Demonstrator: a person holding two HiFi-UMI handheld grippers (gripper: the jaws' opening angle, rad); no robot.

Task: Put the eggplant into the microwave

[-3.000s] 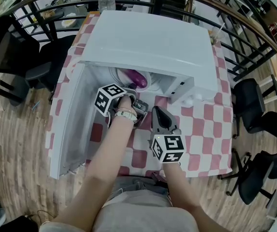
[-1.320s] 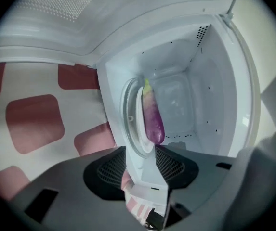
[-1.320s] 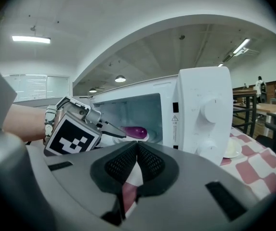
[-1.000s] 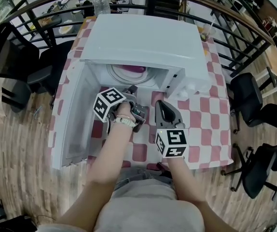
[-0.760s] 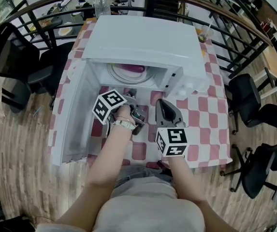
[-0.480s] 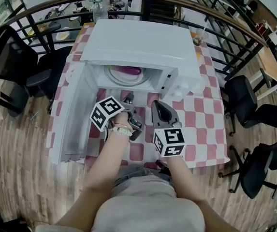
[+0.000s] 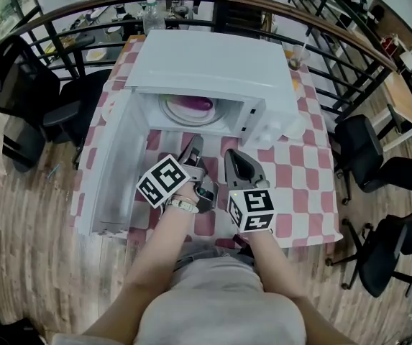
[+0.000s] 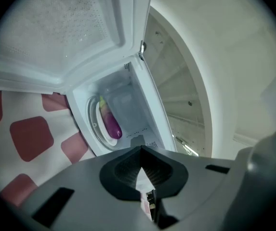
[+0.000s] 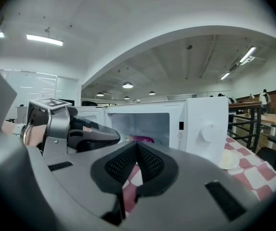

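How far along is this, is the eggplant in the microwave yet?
Done: the eggplant lies on the glass plate inside the microwave. In hand: nothing; the left gripper and right gripper both have jaws shut and empty, outside the cavity. Left: perhaps only closing the door, which stands open.

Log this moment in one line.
eggplant: inside microwave, on turntable | door: open | left hand-held gripper: shut, empty | right hand-held gripper: shut, empty
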